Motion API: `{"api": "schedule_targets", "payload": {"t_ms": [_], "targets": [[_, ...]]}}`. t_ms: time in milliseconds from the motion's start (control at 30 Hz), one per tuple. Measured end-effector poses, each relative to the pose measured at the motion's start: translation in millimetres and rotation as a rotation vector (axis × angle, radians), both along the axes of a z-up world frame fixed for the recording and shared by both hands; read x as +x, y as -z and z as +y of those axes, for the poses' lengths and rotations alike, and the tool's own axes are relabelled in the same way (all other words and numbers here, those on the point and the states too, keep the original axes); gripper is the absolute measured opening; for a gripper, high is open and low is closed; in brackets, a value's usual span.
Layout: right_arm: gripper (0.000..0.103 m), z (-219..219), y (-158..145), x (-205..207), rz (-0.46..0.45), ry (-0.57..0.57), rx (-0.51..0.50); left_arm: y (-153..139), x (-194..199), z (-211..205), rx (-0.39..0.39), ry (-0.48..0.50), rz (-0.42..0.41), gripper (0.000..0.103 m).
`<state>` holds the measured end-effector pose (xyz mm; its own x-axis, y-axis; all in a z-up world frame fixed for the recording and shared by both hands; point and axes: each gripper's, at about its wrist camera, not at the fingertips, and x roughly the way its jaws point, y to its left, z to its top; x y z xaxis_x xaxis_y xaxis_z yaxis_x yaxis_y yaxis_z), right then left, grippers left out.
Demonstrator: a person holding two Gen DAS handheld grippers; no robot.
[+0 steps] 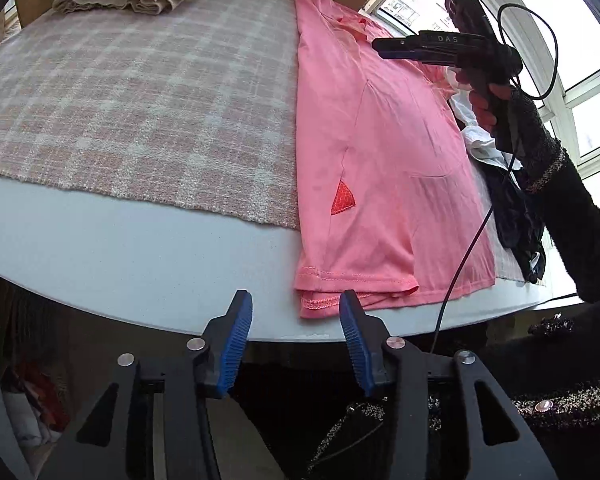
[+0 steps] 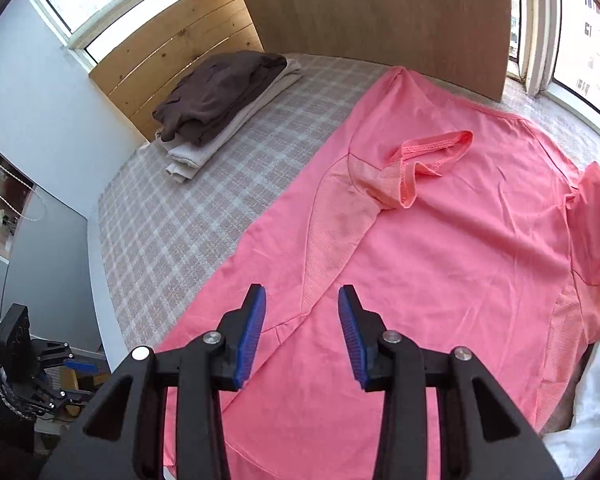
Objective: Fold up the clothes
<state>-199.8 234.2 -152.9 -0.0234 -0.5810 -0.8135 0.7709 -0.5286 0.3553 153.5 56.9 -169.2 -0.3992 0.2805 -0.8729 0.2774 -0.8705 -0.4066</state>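
With the left gripper (image 1: 296, 316) part open and empty by the hem, and the right gripper (image 2: 302, 316) likewise above the pink T-shirt (image 2: 440, 248) on the plaid cloth (image 2: 172, 216), folding seems mid-way; next, probably pinch an edge.

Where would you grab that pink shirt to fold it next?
Probably the pink shirt by its stitched bottom hem, coming from the table's near edge: the hem lies flat and doubled there, just ahead of the open left gripper, so both layers can be pinched together.
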Motion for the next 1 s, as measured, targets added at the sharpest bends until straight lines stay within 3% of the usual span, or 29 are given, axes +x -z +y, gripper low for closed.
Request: {"api": "schedule_targets", "payload": {"t_ms": [167, 267, 400, 500, 633, 800, 1000], "targets": [[0.037, 126.4, -73.7, -17.7, 0.027, 0.264, -0.114, -46.5, -21.0, 2.2, -0.068, 0.111, 0.127, 0.047], [0.037, 192.6, -108.9, -15.8, 0.091, 0.411, -0.112, -62.4, -51.0, 19.9, -0.058, 0.262, 0.212, 0.047], [0.037, 263.4, -132.9, -8.5, 0.152, 0.534, -0.106, -65.8, -94.6, 65.1, -0.053, 0.450, 0.244, 0.047], [0.038, 278.3, -128.1, -15.2, 0.212, 0.520, -0.056, -60.9, -116.2, 107.9, -0.047, 0.563, 0.252, 0.047], [0.038, 269.8, -103.9, -45.9, 0.204, 0.432, -0.024, -45.3, -129.3, 180.3, -0.044, 0.660, 0.246, 0.047], [0.038, 214.5, -66.5, -107.9, 0.148, 0.260, 0.012, -16.5, -134.2, 275.7, -0.059, 0.716, 0.208, 0.047], [0.038, 141.1, -38.5, -179.3, 0.214, 0.160, 0.083, 8.6, -139.4, 332.2, -0.121, 0.672, 0.131, 0.048]]}}
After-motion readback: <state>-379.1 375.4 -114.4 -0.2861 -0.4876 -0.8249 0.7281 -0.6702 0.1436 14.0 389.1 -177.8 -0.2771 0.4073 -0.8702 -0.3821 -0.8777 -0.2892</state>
